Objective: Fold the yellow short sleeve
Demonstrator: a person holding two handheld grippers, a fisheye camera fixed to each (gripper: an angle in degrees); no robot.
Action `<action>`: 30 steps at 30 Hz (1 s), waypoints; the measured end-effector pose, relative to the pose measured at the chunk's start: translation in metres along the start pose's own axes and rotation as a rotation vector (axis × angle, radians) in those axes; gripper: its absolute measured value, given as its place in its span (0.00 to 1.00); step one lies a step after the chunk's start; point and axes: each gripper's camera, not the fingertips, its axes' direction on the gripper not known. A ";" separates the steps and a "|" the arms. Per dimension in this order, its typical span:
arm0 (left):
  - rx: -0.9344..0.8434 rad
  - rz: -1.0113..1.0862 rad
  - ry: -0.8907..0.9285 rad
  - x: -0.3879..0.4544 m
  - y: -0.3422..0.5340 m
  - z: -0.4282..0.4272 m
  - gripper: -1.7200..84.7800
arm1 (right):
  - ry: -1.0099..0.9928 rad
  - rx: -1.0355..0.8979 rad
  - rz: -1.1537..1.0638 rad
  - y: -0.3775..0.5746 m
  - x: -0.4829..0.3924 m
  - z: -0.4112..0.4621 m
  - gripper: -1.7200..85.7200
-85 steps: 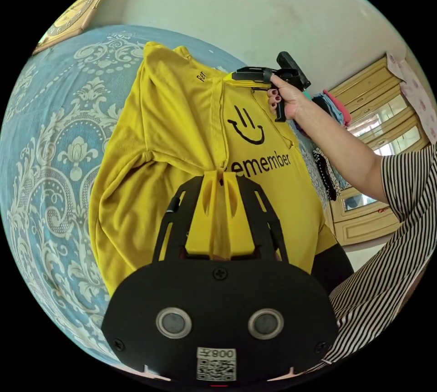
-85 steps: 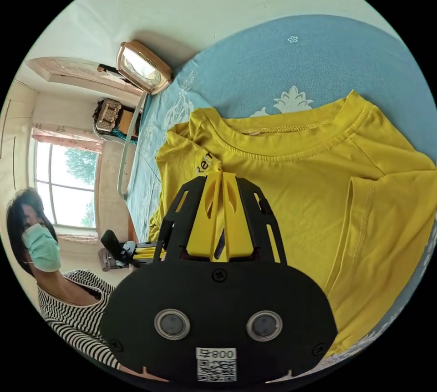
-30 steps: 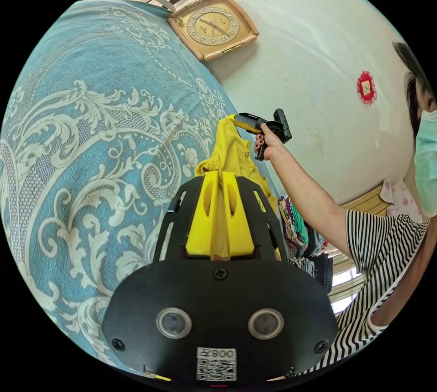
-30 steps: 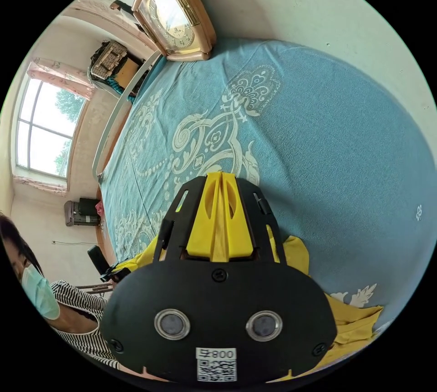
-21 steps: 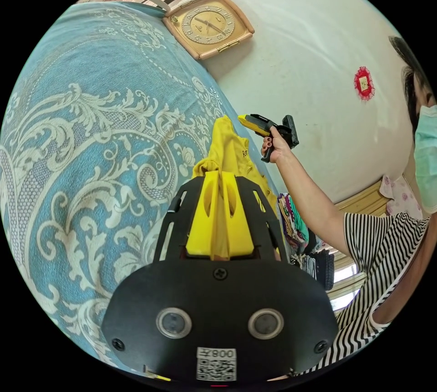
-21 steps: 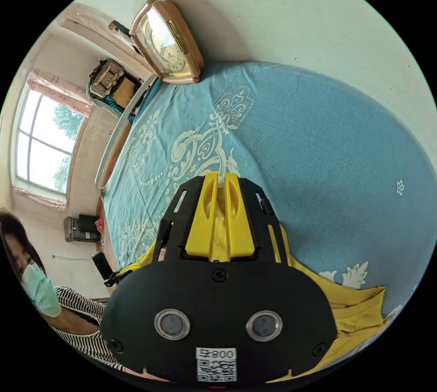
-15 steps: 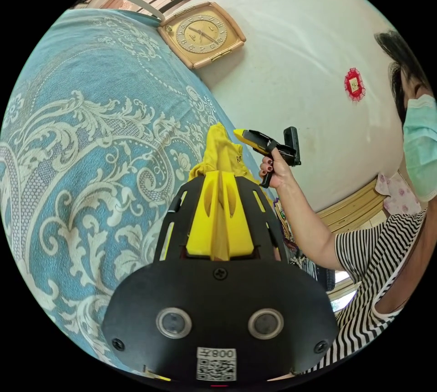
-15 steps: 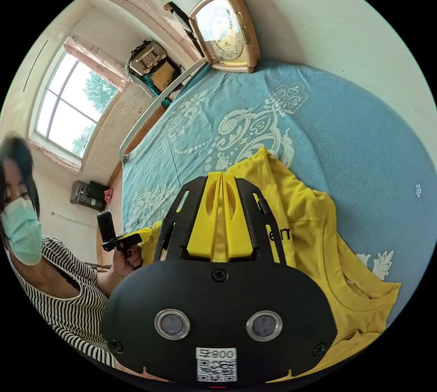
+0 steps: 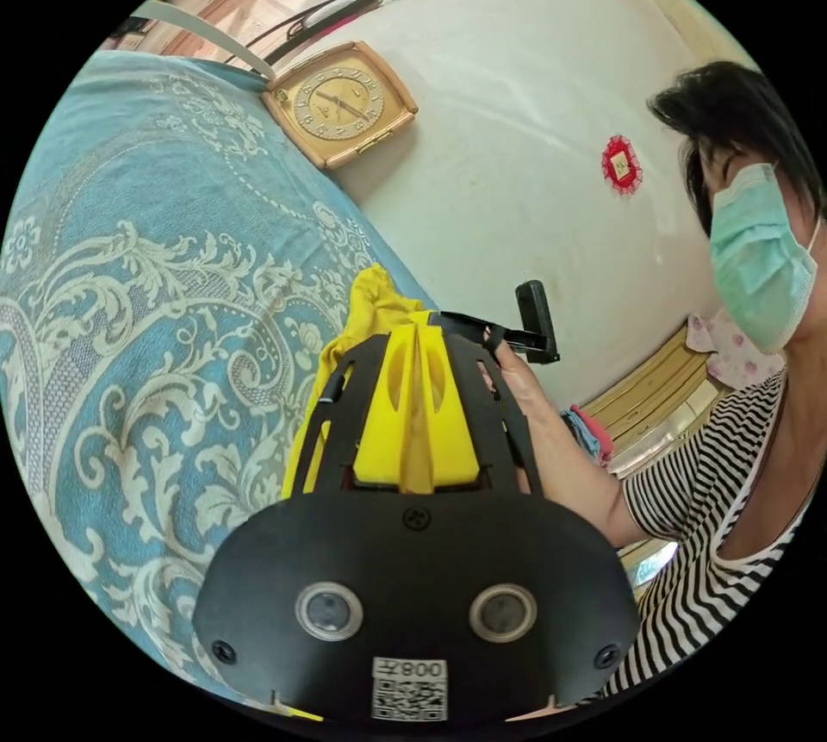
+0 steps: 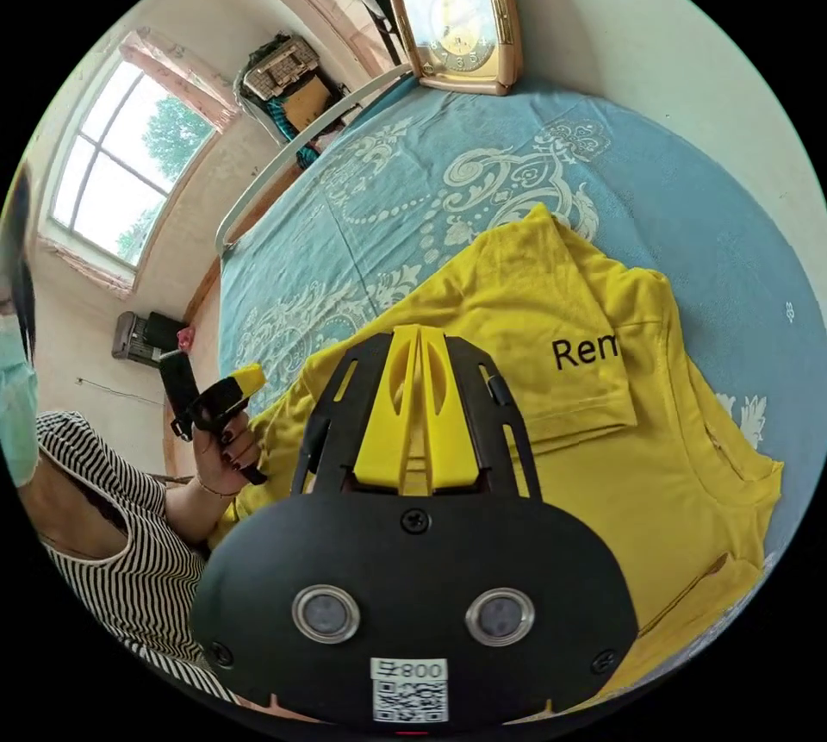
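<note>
Two items changed in the last second: the right gripper [image 10: 418, 333], which a second ago pinched a corner of the yellow short sleeve [image 10: 517, 294] above the bed [image 10: 448, 165], has let that corner go, and the shirt has dropped flat. Item one, the shirt: it lies on the blue bedspread folded over on itself, a sleeve uppermost and part of the black print showing; in the left gripper view a peak of it [image 9: 372, 307] pokes up past my tool. Item two, the right gripper: its fingers [image 10: 388, 406] are pressed together with nothing between them, poised over the cloth. Item three, the left gripper [image 10: 245, 380]: seen from the right gripper view it hangs in the hand just beside the shirt's near edge, clear of it, fingers [image 9: 388, 406] drawn together and empty as far as I can tell. My reading: one fold is laid down, and a fresh grip comes before the next fold
</note>
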 end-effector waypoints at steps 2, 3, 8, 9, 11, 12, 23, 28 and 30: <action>-0.151 -0.007 -0.173 0.010 -0.004 0.017 0.02 | -0.025 -0.046 -0.041 0.043 -0.034 0.005 0.02; -0.199 -0.015 -0.206 0.011 -0.005 0.023 0.02 | -0.017 -0.079 -0.047 0.053 -0.041 0.010 0.02; -0.165 -0.032 -0.171 0.021 -0.005 0.013 0.02 | 0.020 -0.135 0.005 0.113 -0.059 0.015 0.02; -0.150 -0.028 -0.172 0.023 -0.005 0.010 0.02 | 0.006 -0.117 0.016 0.117 -0.060 0.010 0.02; -0.223 -0.055 -0.179 0.022 -0.007 0.015 0.02 | 0.004 -0.057 0.007 0.139 -0.069 -0.012 0.02; -0.249 -0.069 -0.162 0.021 -0.007 0.018 0.02 | 0.018 -0.051 0.011 0.146 -0.070 -0.017 0.02; -0.358 0.044 -0.164 0.073 0.003 0.035 0.02 | 0.397 0.084 0.433 0.396 -0.026 -0.192 0.02; -0.432 0.024 -0.209 0.080 0.006 0.041 0.02 | 0.494 0.102 0.643 0.497 0.009 -0.237 0.02; -0.431 0.009 -0.210 0.081 0.008 0.036 0.02 | 0.418 0.034 0.704 0.527 0.030 -0.229 0.02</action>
